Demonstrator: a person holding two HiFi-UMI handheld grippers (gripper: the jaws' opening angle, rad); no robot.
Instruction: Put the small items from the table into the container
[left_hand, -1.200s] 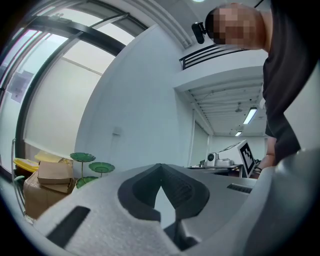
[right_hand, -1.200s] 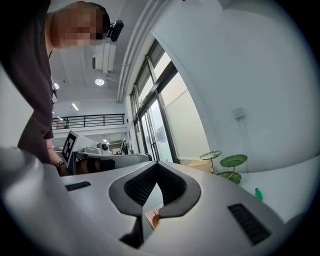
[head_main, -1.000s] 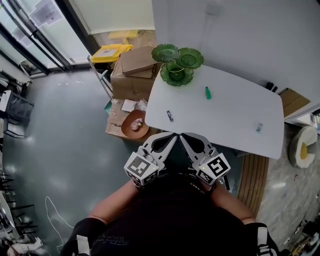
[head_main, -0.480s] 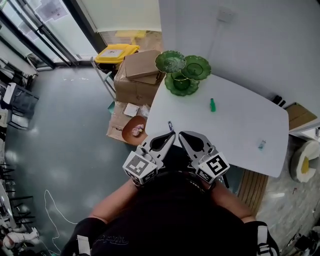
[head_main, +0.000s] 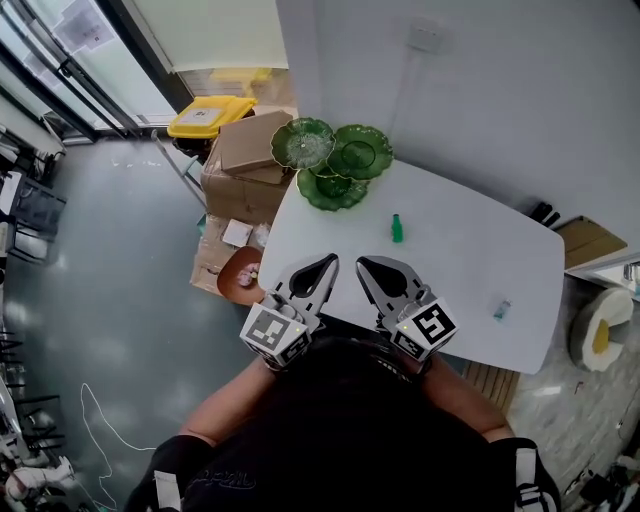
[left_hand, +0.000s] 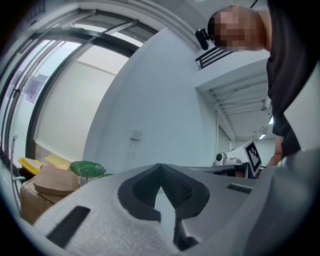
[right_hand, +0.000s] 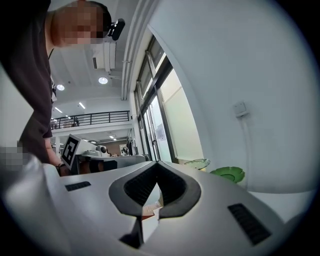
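Note:
A white table (head_main: 470, 250) carries a green three-lobed dish (head_main: 333, 165) at its far left corner. A small green item (head_main: 397, 228) stands near the table's middle, and a small pale item (head_main: 501, 309) lies near the right front edge. My left gripper (head_main: 328, 262) and right gripper (head_main: 364, 264) reach side by side over the table's near edge, both shut with nothing between the jaws. The left gripper view has the shut tips (left_hand: 160, 166) with the green dish (left_hand: 87, 168) far off to the left. In the right gripper view the shut tips (right_hand: 156, 164) point past the dish (right_hand: 227, 174).
Cardboard boxes (head_main: 240, 160) and a yellow bin (head_main: 208, 115) stand on the floor left of the table. A brown bowl (head_main: 243, 272) lies on the floor by the table's left edge. A white wall runs behind the table. Another box (head_main: 585, 240) sits at the right.
Both grippers have moved forward, from short of the table to over its near edge. A small dark item near that edge has gone out of sight under the left gripper.

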